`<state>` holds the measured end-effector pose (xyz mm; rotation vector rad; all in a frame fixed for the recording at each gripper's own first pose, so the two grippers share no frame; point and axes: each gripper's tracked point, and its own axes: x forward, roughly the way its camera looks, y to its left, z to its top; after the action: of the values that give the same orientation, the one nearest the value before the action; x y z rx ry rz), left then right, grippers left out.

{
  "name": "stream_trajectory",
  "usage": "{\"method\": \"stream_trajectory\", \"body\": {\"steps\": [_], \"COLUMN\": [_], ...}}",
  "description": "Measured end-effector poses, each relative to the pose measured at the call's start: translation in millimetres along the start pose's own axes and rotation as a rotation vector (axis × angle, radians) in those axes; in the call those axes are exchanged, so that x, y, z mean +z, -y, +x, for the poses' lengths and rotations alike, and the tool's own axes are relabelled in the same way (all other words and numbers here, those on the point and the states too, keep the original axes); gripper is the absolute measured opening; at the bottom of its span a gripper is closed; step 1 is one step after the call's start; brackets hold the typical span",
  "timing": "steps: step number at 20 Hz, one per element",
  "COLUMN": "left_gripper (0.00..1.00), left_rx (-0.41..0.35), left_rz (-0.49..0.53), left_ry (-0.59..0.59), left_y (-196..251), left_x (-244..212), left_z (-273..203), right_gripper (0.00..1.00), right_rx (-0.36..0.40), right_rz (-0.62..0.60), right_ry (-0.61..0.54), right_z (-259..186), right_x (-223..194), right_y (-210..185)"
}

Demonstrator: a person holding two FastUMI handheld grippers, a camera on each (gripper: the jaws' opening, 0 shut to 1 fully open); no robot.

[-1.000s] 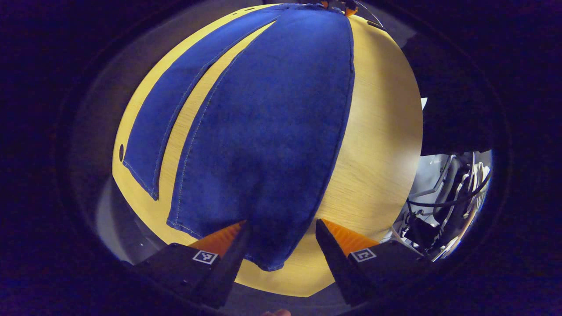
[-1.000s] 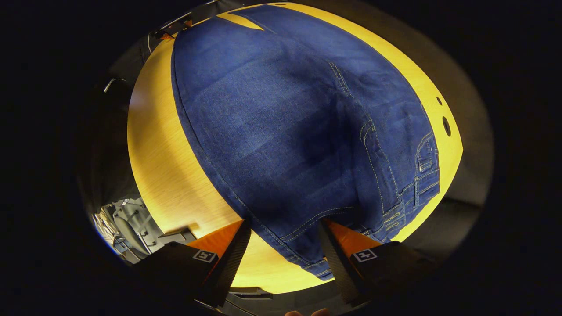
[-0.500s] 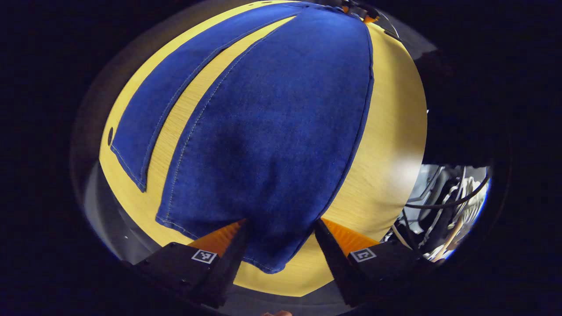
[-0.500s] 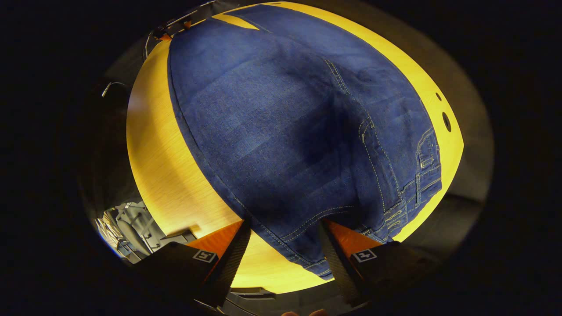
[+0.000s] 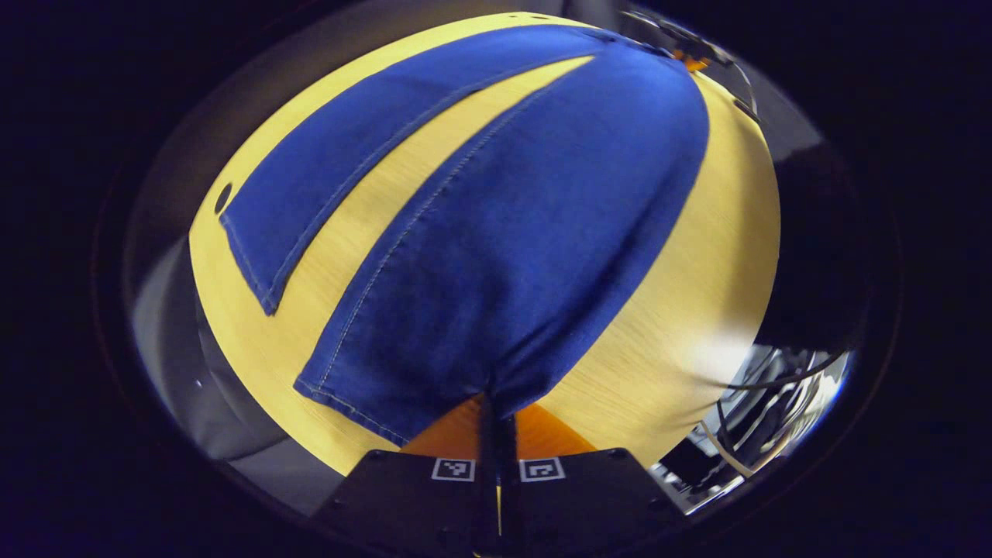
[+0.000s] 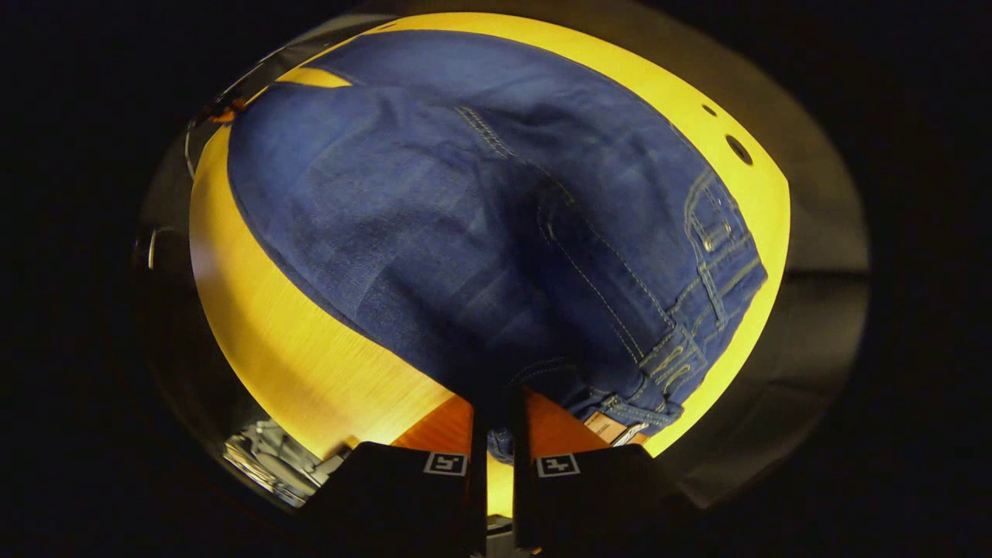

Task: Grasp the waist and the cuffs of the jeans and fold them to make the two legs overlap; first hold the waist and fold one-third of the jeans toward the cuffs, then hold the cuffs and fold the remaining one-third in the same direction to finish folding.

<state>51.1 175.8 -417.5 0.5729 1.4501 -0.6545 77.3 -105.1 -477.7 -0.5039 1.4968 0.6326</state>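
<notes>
Wooden table (image 5: 682, 294): left gripper (image 5: 496, 411) pinches cuff (image 5: 465, 387); right gripper (image 6: 496, 418) pinches waist (image 6: 542, 387).

Jeans (image 5: 496, 232) lie spread on the table (image 5: 697, 271).

Left tool (image 5: 496, 415) pinched on near cuff (image 5: 434, 387) of jeans (image 5: 527, 217) — other leg (image 5: 349, 170) flat on table (image 5: 697, 271)

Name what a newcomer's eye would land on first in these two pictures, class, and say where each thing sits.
The blue jeans spread over the yellow wooden table, their two legs splayed apart in the left gripper view. At the bottom of that view the left gripper pinches a cuff; in the right gripper view the right gripper clamps the waist edge.
</notes>
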Motion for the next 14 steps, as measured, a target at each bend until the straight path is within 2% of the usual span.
{"method": "stream_trajectory", "body": {"steps": [1,3,5,9,11,14], "left_gripper": [0.06,0.06,0.05,0.06,0.05,0.06], "left_rx": [-0.007,-0.001,-0.017,-0.037,-0.067,-0.048], "left_rz": [-0.068,-0.166,-0.213,-0.233,-0.31,-0.395], "left_ry": [0.021,0.07,0.073,0.133,0.156,0.252], "left_y": [-1.0,-6.2,-7.0,-9.9,-17.1,-45.6], "left_x": [5.5,13.5,8.7,23.6,29.4,57.7], "left_z": [-1.7,-3.8,-2.9,-15.7,-29.6,-53.1], "right_gripper": [0.09,0.05,0.06,0.06,0.06,0.05], "right_rx": [-0.005,-0.017,-0.038,-0.034,-0.035,-0.048], "right_rz": [0.009,0.053,0.096,0.166,0.215,0.292], "right_ry": [0.012,0.03,0.056,0.132,0.195,0.293], "right_z": [-2.7,-5.0,-8.3,-32.3,-52.9,-84.4], "right_x": [-0.9,-1.6,-1.1,8.2,19.8,51.0], "right_y": [1.7,-0.5,0.2,0.5,7.0,22.6]}}
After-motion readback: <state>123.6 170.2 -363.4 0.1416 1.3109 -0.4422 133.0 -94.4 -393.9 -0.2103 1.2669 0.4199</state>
